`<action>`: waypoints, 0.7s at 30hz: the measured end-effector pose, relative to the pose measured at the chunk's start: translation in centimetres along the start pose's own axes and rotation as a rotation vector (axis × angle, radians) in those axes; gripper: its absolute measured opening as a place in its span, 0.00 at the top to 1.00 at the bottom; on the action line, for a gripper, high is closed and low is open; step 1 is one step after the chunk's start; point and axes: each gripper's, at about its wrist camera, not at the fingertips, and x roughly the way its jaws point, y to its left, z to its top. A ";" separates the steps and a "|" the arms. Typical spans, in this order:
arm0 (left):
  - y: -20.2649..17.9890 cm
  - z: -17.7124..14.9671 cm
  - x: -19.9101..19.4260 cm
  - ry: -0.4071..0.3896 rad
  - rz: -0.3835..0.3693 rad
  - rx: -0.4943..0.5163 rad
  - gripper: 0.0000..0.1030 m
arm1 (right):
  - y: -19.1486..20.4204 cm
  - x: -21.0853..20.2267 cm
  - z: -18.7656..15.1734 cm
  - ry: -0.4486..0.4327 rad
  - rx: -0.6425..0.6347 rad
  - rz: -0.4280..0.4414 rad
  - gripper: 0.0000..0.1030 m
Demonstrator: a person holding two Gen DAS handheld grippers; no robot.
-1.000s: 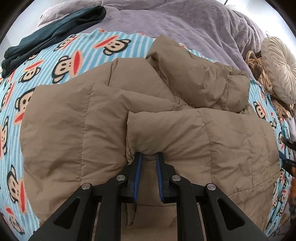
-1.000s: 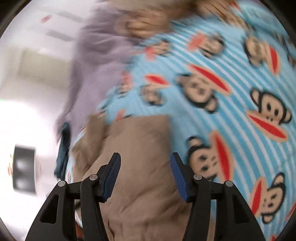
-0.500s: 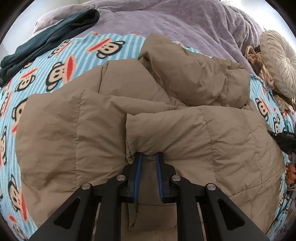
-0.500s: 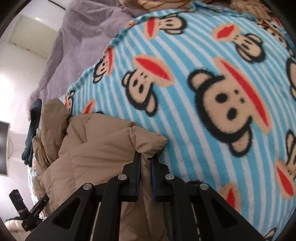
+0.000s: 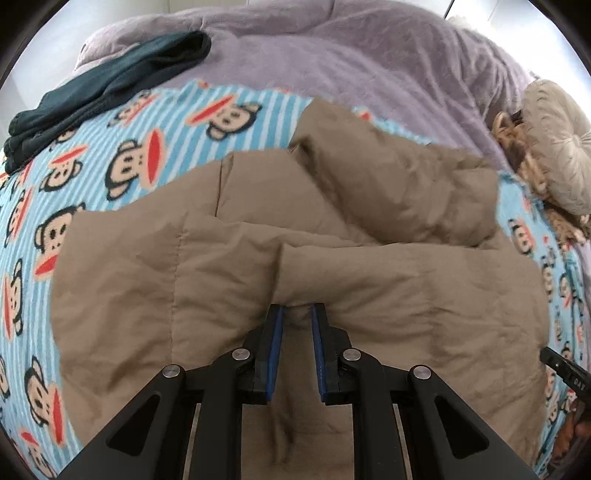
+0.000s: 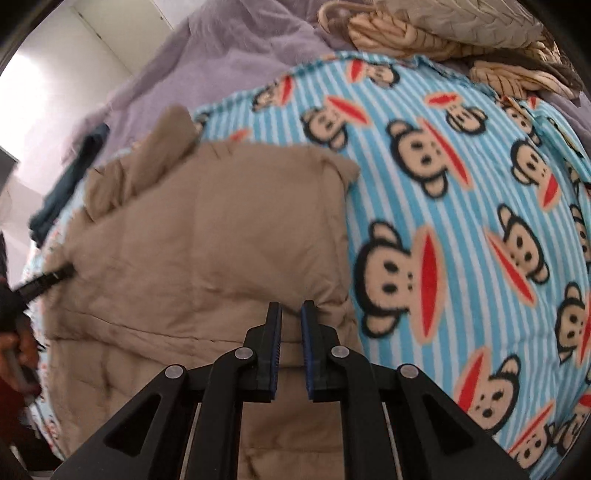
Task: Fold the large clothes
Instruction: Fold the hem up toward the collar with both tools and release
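Observation:
A tan quilted puffer jacket [image 5: 147, 280] lies spread on the bed, its upper part bunched toward the far side. My left gripper [image 5: 297, 308] is shut on a raised fold at the jacket's near edge. In the right wrist view the same jacket [image 6: 207, 229] fills the left half. My right gripper [image 6: 291, 306] pinches its right-hand edge, and its jaws are still closing on the fabric. The right gripper's tip [image 5: 561, 369] shows at the left wrist view's right edge. The left gripper [image 6: 44, 282] and a hand show at the far left of the right wrist view.
Under the jacket lies a blue striped monkey-print blanket [image 5: 155, 122] [image 6: 461, 221]. Behind it is a purple duvet [image 5: 369, 66] with a dark teal garment [image 5: 110, 85] on it. A round cream cushion [image 5: 554, 155] and woven items [image 6: 399, 33] sit at the far right.
My right gripper went from open above the jacket to closed on its right edge, rolling and shifting sideways as it did. The left gripper kept its grip and barely moved.

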 end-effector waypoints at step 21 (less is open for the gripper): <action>-0.5 -5.5 -3.1 0.034 0.072 0.043 0.83 | 0.3 -2.5 -2.4 0.025 0.009 -0.037 0.88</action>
